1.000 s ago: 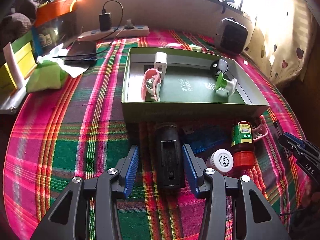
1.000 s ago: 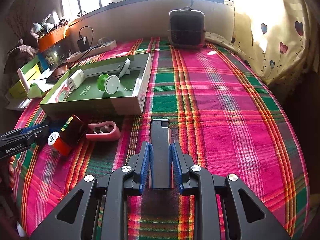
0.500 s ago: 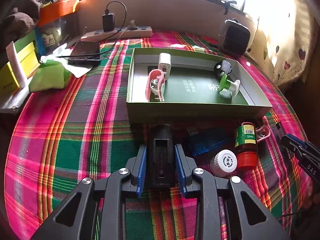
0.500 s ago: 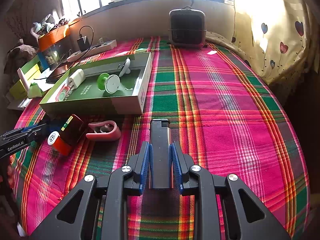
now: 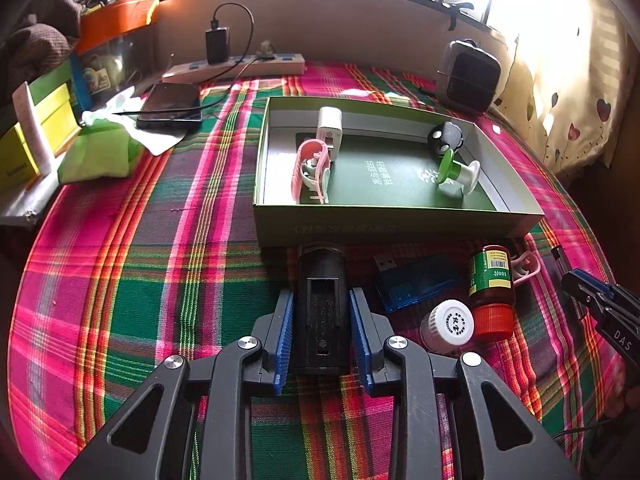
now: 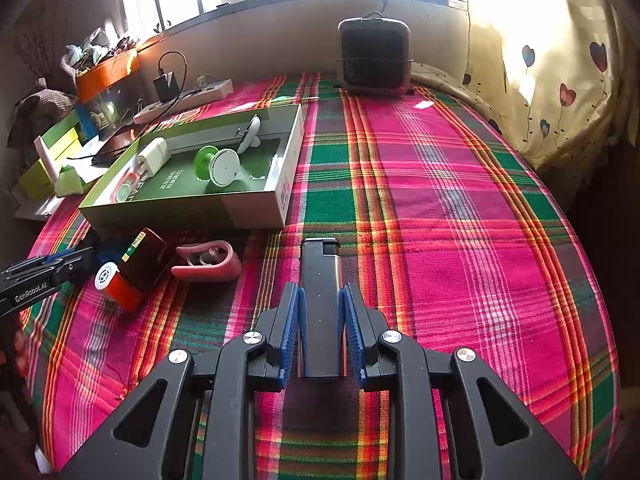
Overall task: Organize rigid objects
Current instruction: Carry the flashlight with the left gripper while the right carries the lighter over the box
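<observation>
My left gripper is shut on a black blocky device lying on the plaid cloth just in front of the green box. The box holds a pink clip, a white charger, a black round item and a green-and-white spool. Right of the device lie a blue USB stick, a red-capped brown bottle and a white-capped bottle. My right gripper is shut on a dark lighter resting on the cloth. A second pink clip lies to its left.
A power strip with a plugged charger, a phone and green and yellow boxes line the far left. A dark small heater stands at the back. A heart-patterned curtain hangs on the right.
The left gripper's jaws have closed from wide open onto the black device. The right gripper has kept still, holding the lighter.
</observation>
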A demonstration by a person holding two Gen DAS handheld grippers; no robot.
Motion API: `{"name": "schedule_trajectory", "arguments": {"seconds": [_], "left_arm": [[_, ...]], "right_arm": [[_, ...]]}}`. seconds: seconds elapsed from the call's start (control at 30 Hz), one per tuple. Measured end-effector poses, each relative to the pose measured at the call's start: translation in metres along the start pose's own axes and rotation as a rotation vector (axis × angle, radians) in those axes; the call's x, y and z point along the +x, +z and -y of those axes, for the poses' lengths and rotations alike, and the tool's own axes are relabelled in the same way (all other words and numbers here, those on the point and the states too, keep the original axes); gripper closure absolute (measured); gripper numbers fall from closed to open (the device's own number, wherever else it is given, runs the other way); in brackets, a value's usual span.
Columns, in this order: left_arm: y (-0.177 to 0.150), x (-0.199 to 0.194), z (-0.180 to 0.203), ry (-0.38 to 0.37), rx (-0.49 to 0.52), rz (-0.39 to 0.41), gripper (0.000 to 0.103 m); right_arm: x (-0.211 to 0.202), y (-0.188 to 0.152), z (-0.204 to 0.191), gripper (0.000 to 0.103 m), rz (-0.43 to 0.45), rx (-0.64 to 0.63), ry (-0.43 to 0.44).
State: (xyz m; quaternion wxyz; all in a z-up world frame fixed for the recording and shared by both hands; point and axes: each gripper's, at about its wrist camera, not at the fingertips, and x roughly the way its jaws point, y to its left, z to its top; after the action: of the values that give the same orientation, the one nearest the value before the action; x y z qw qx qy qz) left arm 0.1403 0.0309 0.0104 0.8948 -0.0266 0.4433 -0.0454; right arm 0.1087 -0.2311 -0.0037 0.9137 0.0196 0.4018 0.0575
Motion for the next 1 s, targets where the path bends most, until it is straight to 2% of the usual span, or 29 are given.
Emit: {"name": "schedule_trajectory", "arguments": {"seconds": [0.6, 1.0], "left_arm": [[0.011, -0.019, 0.003, -0.039, -0.001, 0.048, 0.077], [0.037, -0.023, 0.013, -0.092, 0.022, 0.081, 0.077]], "right_arm": [[-0.011, 0.009, -0.005, 0.079, 0.033, -0.015, 0.011], [-0.014, 0.036, -0.022, 0.079, 0.057, -0.044, 0.091]]}}
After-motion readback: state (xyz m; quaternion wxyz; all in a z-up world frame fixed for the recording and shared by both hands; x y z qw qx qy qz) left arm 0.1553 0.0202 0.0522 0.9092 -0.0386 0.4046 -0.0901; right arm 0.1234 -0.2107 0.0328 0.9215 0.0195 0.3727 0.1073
